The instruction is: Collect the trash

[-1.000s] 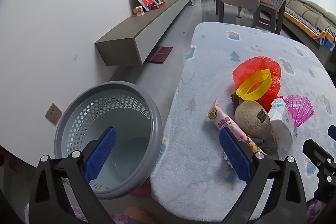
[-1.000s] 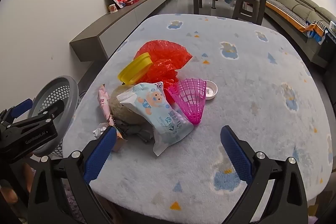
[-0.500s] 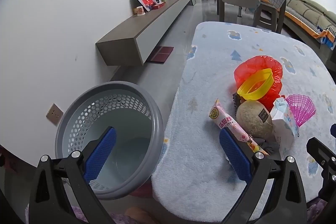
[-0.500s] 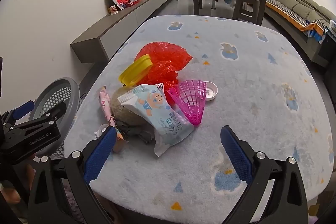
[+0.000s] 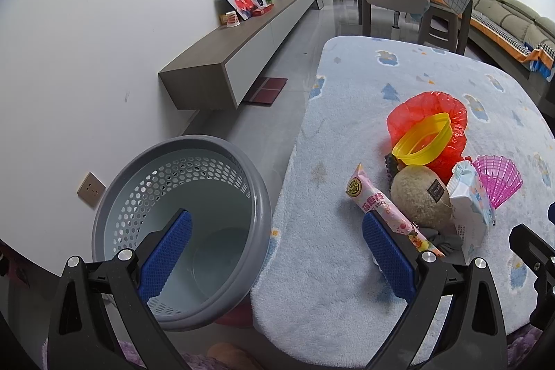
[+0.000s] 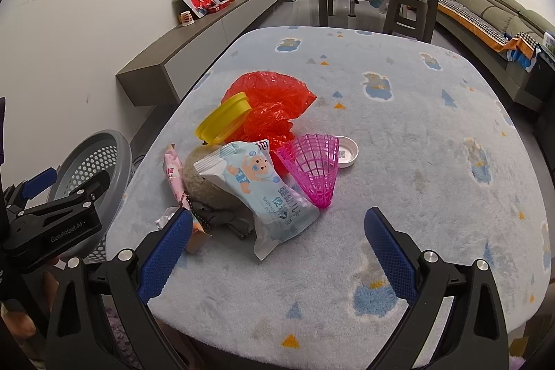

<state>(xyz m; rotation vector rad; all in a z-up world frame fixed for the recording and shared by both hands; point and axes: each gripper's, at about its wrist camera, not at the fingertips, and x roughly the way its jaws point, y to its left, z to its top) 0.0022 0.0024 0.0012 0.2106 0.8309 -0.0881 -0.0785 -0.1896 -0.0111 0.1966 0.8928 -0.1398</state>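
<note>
Nothing's binned yet: the grey basket [image 5: 180, 224] looks empty, trash pile [image 6: 263, 162] sits at the right gripper's [image 6: 277, 252] 12 o'clock. It and the left gripper [image 5: 277, 252] gape wide, holding nothing.

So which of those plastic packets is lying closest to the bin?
The long pink snack stick, at the pile's bin-side edge. The blue-and-white wipes pack sits on the far side of the round brown ball from the bin.
</note>
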